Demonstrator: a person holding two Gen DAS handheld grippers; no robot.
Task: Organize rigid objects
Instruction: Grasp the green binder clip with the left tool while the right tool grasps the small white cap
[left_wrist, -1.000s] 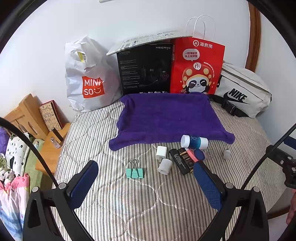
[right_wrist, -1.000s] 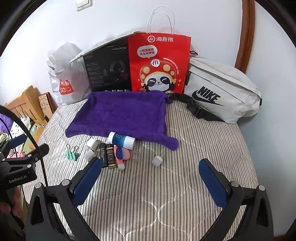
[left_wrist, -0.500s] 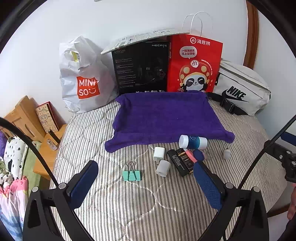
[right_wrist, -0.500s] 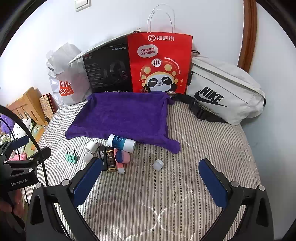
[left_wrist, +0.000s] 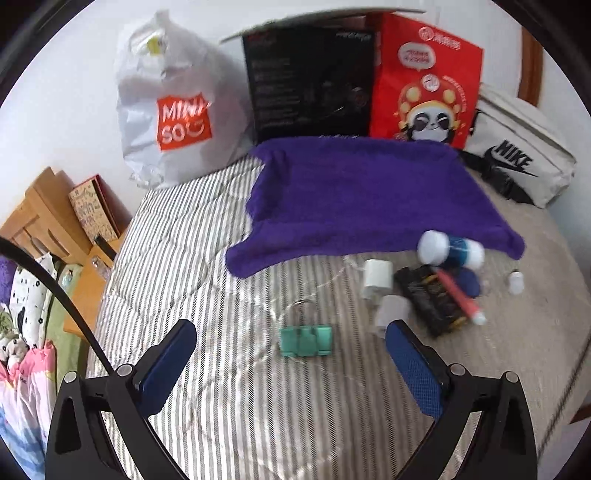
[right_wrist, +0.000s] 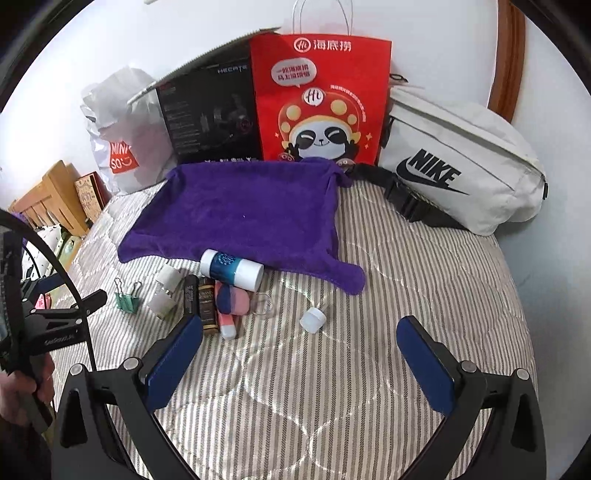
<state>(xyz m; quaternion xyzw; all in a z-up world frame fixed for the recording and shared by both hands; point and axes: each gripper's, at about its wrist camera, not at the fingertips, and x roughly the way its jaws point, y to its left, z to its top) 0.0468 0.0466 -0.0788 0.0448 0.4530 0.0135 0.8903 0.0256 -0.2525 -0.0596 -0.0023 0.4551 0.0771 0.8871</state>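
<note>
A purple towel (left_wrist: 365, 195) (right_wrist: 243, 210) lies flat on the striped bed. Along its near edge sit a green binder clip (left_wrist: 306, 339) (right_wrist: 127, 301), two white chargers (left_wrist: 376, 278) (right_wrist: 164, 290), a dark box (left_wrist: 428, 299) (right_wrist: 205, 304), a pink tube (left_wrist: 458, 295) (right_wrist: 226, 325), a blue-and-white bottle (left_wrist: 450, 253) (right_wrist: 232, 267) and a small white vial (left_wrist: 516, 282) (right_wrist: 312, 319). My left gripper (left_wrist: 291, 354) is open just in front of the clip. My right gripper (right_wrist: 299, 350) is open, nearest the vial, holding nothing.
Against the wall stand a white shopping bag (left_wrist: 170, 110), a black box (left_wrist: 310, 88), a red paper bag (right_wrist: 321, 99) and a white waist bag (right_wrist: 461, 162). Wooden furniture (left_wrist: 40, 218) and clothes lie off the bed's left edge. A hand (right_wrist: 22, 391) holds the left tool.
The left gripper has moved forward and down toward the binder clip, which now looms larger between its fingers. The right gripper has crept slightly closer to the objects. Both stay open.
</note>
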